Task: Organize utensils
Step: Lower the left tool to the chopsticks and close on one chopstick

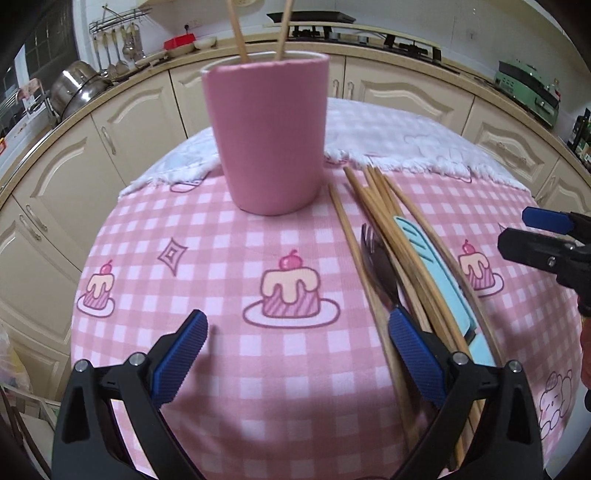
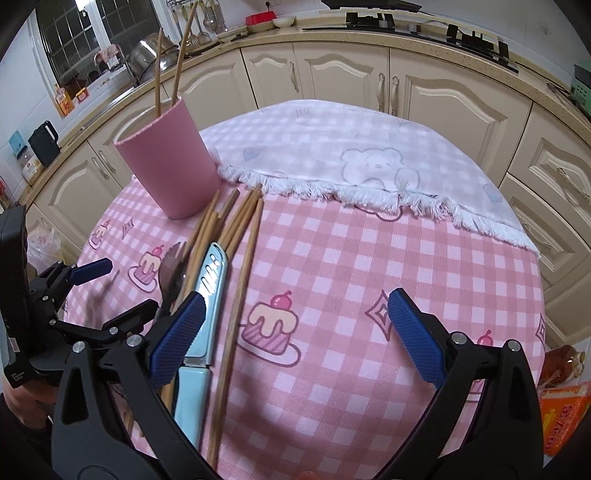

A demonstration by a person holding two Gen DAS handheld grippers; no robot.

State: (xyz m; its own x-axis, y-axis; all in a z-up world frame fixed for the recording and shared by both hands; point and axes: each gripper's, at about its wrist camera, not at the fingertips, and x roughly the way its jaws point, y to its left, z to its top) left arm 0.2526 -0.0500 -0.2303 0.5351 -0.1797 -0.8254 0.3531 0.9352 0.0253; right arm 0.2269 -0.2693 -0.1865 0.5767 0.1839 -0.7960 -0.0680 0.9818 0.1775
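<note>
A pink cup stands upright on the checked tablecloth with two wooden chopsticks in it; it also shows in the right wrist view. Right of it lies a pile of several chopsticks, a dark fork and a light blue knife. The same pile shows in the right wrist view: chopsticks, fork, knife. My left gripper is open and empty over the cloth, its right finger by the fork. My right gripper is open and empty, right of the pile.
A white fringed cloth covers the table's far part. Cream kitchen cabinets and a counter with pots ring the table. An orange packet sits beyond the table's right edge.
</note>
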